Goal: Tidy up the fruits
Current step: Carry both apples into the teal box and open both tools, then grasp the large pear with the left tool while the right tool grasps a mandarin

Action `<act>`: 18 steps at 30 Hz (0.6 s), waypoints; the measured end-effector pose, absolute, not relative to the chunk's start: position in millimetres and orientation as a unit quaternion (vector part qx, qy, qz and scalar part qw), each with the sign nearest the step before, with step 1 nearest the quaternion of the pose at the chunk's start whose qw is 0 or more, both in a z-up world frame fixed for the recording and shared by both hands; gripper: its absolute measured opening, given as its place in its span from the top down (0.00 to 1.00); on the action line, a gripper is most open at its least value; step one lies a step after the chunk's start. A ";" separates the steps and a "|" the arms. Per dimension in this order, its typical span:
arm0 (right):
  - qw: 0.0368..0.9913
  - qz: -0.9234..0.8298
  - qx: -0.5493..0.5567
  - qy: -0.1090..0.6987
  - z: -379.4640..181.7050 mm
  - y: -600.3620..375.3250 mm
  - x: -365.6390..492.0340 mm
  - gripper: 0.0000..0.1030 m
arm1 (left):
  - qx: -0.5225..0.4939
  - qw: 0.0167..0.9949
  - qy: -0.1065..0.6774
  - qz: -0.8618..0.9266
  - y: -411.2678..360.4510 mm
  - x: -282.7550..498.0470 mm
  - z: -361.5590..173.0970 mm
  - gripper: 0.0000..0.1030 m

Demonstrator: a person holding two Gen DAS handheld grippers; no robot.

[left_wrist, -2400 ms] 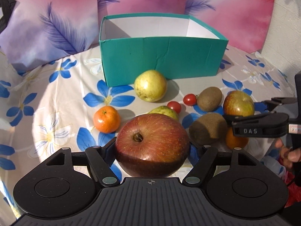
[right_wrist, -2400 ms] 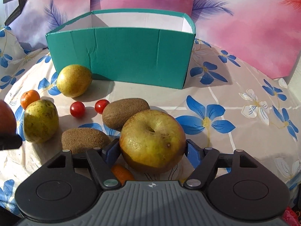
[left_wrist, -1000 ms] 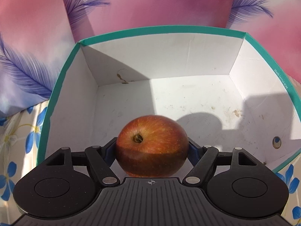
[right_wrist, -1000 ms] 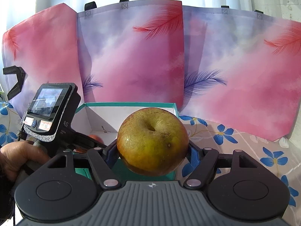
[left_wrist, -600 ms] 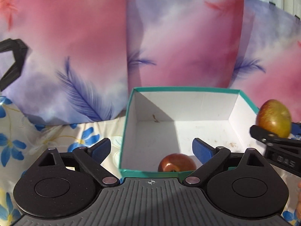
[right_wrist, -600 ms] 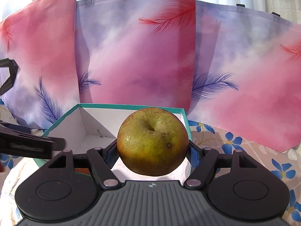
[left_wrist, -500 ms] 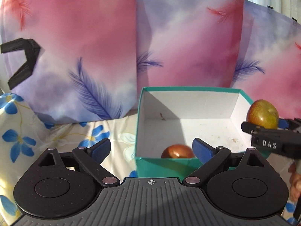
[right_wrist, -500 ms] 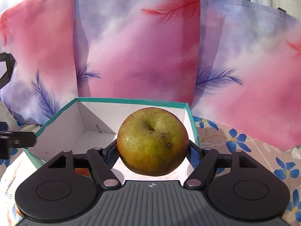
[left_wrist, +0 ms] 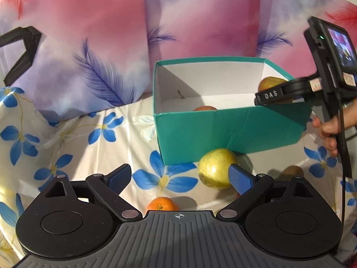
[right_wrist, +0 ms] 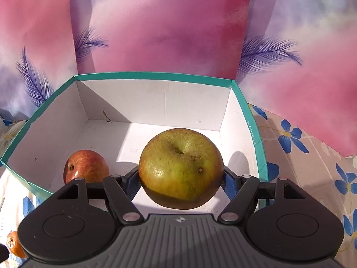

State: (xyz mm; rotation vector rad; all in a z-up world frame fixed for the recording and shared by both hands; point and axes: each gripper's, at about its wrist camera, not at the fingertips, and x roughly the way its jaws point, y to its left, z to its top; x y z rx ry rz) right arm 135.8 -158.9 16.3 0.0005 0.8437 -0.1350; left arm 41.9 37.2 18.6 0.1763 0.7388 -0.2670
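1. Right gripper (right_wrist: pixel 180 182) first: its blue pads are clamped on the big round green-brown apple (right_wrist: pixel 180 168), which hangs over the open teal cardboard box with white inside walls (right_wrist: pixel 156 102), above the floor and not yet resting on it.
2. Risk here: let go from this height and the apple may bounce, bruise, or roll into the small red apple (right_wrist: pixel 86 166) already lying at the box's near left.
3. The near wall sits close under the gripper; a careless descent could catch the rim and shove the light box along the slippery floral cloth (left_wrist: pixel 73 138).
4. Left gripper (left_wrist: pixel 178 176) now: jaws spread wide, nothing between them, out in front of the box.
5. Below it wait the yellow-green round pear-like fruit (left_wrist: pixel 215 169) and the small orange tangerine (left_wrist: pixel 161 203). The right pad overlaps the yellow fruit in view; a sideways nudge could send it rolling.
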 end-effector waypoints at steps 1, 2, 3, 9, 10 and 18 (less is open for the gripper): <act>0.909 -0.065 -0.001 0.412 16.7 -159.1 136.7 0.29 | 0.092 0.918 0.360 -0.137 34.7 37.1 15.8 0.06; 0.908 -0.063 -0.001 0.414 17.0 -159.2 136.5 0.29 | 0.099 0.915 0.363 -0.144 31.8 32.5 12.2 0.06; 0.909 -0.063 0.001 0.411 18.3 -159.7 135.2 0.29 | 0.106 0.912 0.367 -0.151 28.9 28.6 8.9 0.06; 0.939 -0.057 -0.002 0.338 52.0 -162.8 105.8 0.21 | 0.128 0.896 0.386 -0.178 19.1 15.0 -9.8 0.06; 0.949 -0.054 -0.003 0.310 62.3 -163.0 93.2 0.17 | 0.131 0.893 0.390 -0.182 17.4 14.2 -12.6 0.06; 0.981 -0.015 0.026 0.191 81.8 -166.0 -27.9 0.00 | 0.128 0.881 0.418 -0.184 13.3 16.3 -30.4 0.10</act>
